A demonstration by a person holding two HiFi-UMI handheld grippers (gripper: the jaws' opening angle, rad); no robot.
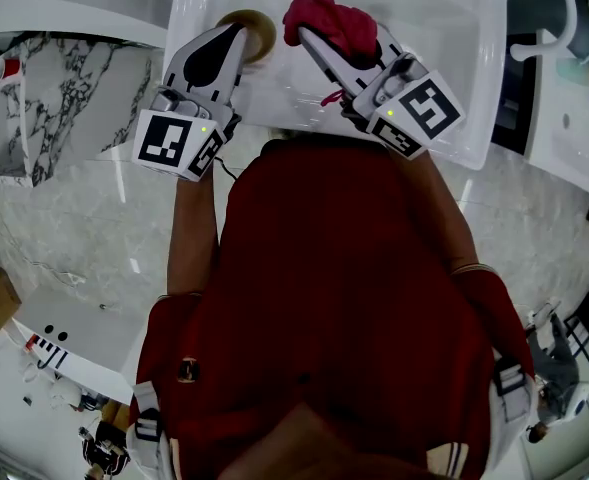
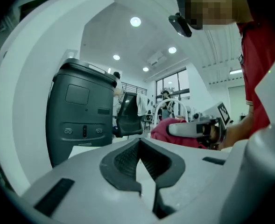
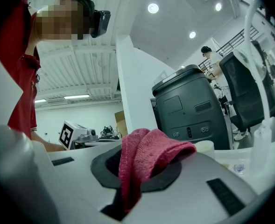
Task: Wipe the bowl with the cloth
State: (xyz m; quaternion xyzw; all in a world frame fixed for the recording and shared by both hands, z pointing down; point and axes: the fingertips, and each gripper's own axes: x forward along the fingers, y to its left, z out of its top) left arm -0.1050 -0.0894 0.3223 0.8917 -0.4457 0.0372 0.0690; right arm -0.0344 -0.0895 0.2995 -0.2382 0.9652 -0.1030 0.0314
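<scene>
In the head view a tan bowl (image 1: 257, 28) sits on the white tabletop (image 1: 454, 58). My left gripper (image 1: 236, 32) reaches over the bowl's left edge; whether it touches the bowl is hidden. In the left gripper view its dark pads (image 2: 128, 160) stand closed with nothing between them, and the bowl is out of sight. To the right, my right gripper (image 1: 309, 40) is shut on a bunched red cloth (image 1: 336, 18). The cloth (image 3: 144, 157) spills up out of the jaws in the right gripper view. From the left gripper view, the cloth (image 2: 161, 127) shows beside the right gripper (image 2: 193, 129).
A marble counter (image 1: 64, 88) lies to the left. A white tap (image 1: 566, 18) stands at the far right. A dark grey machine (image 2: 81, 115) rises behind the table, also the machine (image 3: 193, 111) in the right gripper view. A cream round thing (image 3: 205, 147) sits behind the cloth.
</scene>
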